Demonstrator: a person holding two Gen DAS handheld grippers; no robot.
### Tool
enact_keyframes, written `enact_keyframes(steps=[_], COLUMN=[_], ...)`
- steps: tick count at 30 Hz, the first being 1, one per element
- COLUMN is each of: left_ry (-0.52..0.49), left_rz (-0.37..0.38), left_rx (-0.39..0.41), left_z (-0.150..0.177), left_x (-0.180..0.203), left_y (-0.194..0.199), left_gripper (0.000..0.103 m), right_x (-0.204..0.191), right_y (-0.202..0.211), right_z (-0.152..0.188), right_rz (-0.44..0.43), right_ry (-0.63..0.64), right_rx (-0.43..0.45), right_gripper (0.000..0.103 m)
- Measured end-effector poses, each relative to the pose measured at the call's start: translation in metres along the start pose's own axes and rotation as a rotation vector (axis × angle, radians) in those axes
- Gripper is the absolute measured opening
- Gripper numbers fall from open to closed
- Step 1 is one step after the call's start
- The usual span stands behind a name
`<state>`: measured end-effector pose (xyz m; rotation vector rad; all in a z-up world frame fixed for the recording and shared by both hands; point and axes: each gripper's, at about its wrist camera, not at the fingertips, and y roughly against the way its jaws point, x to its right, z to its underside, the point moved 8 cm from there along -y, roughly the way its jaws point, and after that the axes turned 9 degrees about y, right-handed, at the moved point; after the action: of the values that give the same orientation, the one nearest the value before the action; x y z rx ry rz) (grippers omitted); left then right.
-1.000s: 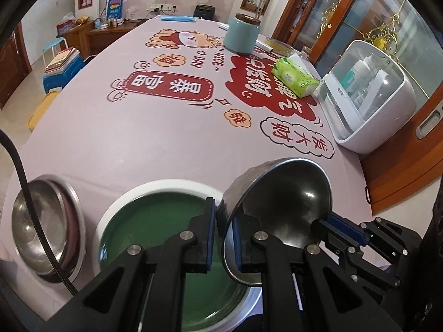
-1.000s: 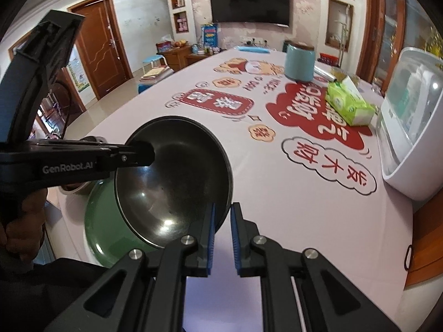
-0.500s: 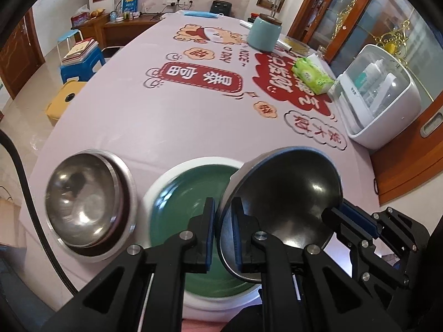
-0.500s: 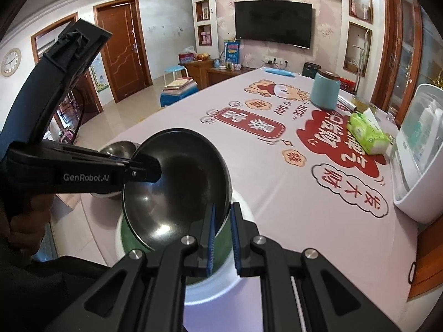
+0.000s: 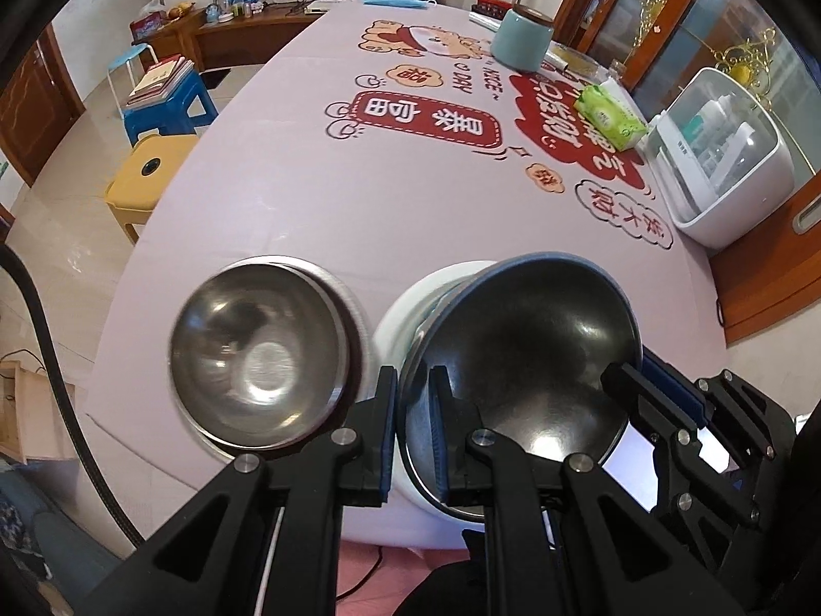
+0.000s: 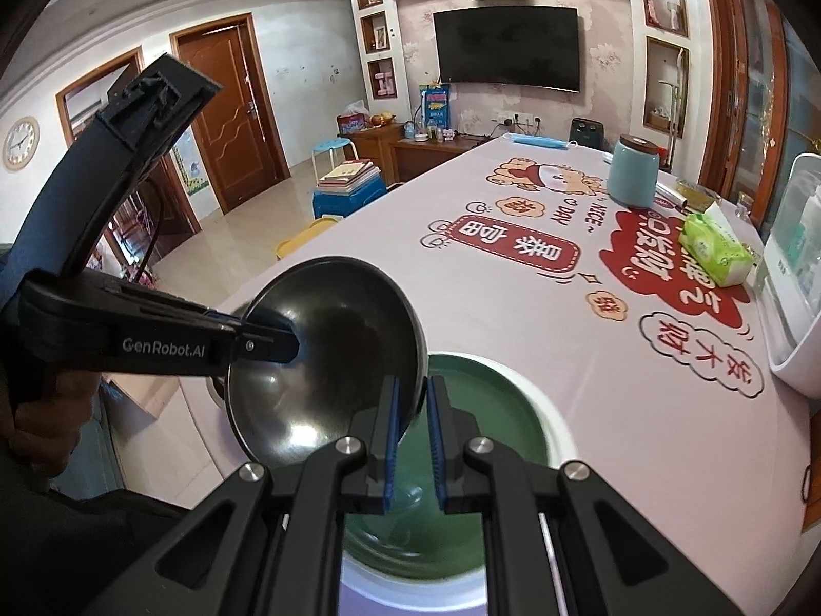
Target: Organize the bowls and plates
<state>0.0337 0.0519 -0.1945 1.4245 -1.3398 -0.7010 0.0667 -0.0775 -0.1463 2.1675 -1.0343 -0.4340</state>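
Now lifted clear of the green plate (image 6: 477, 400), the steel bowl (image 5: 518, 364) is rim-pinched by both left gripper (image 5: 414, 426) and right gripper (image 6: 410, 426), nearing the left bowl stack (image 5: 256, 349).

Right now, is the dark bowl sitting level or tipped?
Tipped: the dark bowl leans, rim pinched by both the left gripper and right gripper.

Bright daytime room, both pictures bent round at the edges.

Soft, even light fills the room. White shiny spots sit inside the dark bowl (image 5: 528, 359) and the steel bowl (image 5: 256, 359) on its left, and the steel bowl looks smeared and blurry. The floor on the far left shines. The corners go black, and doors and shelves near the edges curve. The big green plate (image 6: 487, 410) shows pale glare. The far table print looks sharp.
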Motion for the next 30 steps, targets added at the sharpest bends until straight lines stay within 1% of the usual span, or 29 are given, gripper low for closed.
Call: enact_keyframes(steps=[8, 16, 21, 23, 30], left_ry=[-0.026, -0.076, -0.111, -0.125, -0.2], left_rz=[-0.02, -0.029, -0.028, -0.027, -0.027], left_rx=[-0.028, -0.046, -0.074, -0.089, -0.157], left_z=[-0.007, -0.021, -0.028, -0.03, -0.035], left_x=[-0.041, -0.081, -0.098, -0.101, -0.111], left_y=[0.004, 0.002, -0.005, -0.01, -0.032], left_gripper=[0.009, 0.009, 0.01, 0.01, 0.012], right_x=[-0.031, -0.061, -0.071, -0.073, -0.081], right_y=[-0.021, -0.046, -0.06, -0.066, -0.08], right_z=[-0.012, -0.024, -0.03, -0.032, -0.028], right_rz=[-0.009, 0.01, 0.033, 0.04, 0.098], right_ry=[-0.057, -0.114, -0.152, -0.166, -0.229], right_rx=[0.003, 0.014, 0.023, 0.022, -0.001], right_gripper=[0.011, 0.011, 0.011, 0.013, 0.014])
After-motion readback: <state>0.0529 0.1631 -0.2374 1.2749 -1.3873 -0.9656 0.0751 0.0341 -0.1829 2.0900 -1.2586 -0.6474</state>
